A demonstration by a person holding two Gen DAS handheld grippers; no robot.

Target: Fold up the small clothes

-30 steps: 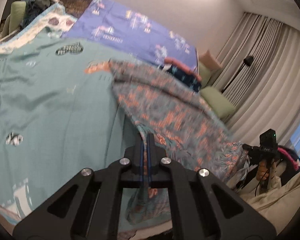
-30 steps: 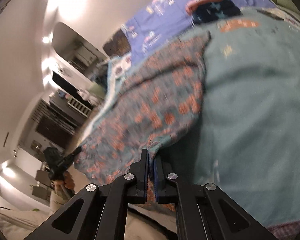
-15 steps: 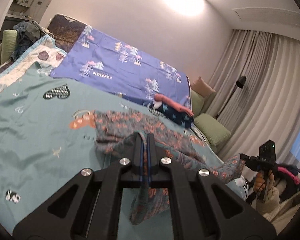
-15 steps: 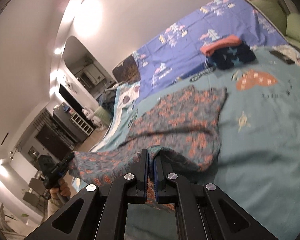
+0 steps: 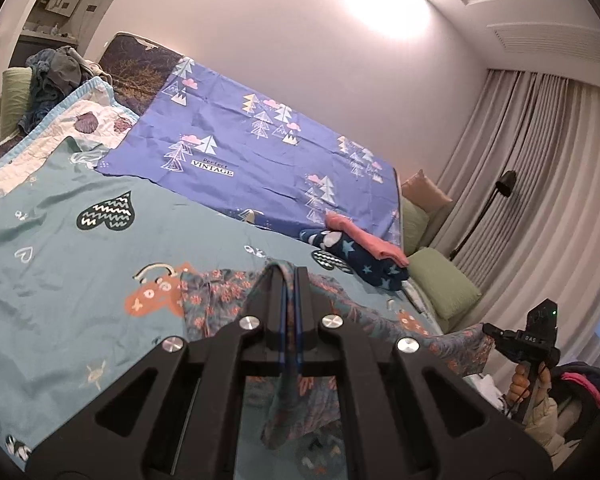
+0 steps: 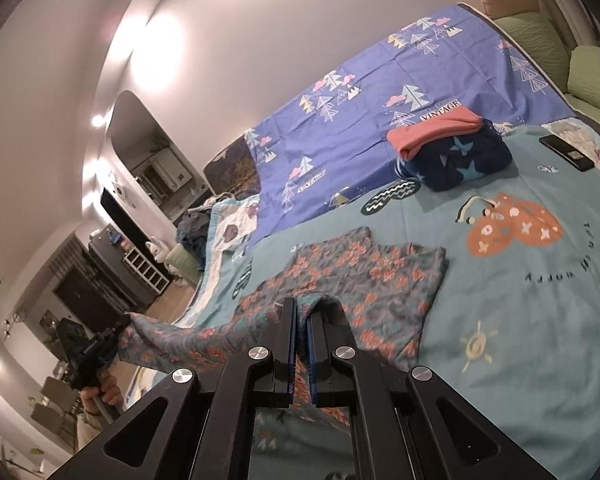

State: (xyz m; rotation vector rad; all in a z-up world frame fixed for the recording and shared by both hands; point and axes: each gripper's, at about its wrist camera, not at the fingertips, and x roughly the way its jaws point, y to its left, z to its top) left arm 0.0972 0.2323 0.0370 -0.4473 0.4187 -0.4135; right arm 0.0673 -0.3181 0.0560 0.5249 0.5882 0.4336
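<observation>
A small grey-blue garment with orange flowers [image 6: 364, 276] lies partly spread on the teal bed sheet [image 6: 532, 320]; it also shows in the left wrist view [image 5: 216, 300]. My left gripper [image 5: 287, 276] is shut on one near corner of it, cloth draped over the fingertips. My right gripper [image 6: 300, 308] is shut on the other near corner. The near edge hangs lifted and stretched between the two grippers. Each gripper shows in the other's view, the right one [image 5: 496, 334] and the left one [image 6: 118, 330].
A folded stack, navy star garment [image 6: 456, 160] under a pink one [image 6: 432, 130], sits at the sheet's far end. A black phone [image 6: 566, 152] lies at the right. A purple tree-print sheet [image 5: 268, 148] covers the headboard end. Green cushions [image 5: 444, 284] and curtains stand beside the bed.
Both grippers have carried the garment's near edge forward over the bed and tilted up. More of the garment now lies flat on the sheet. Both grips are unchanged.
</observation>
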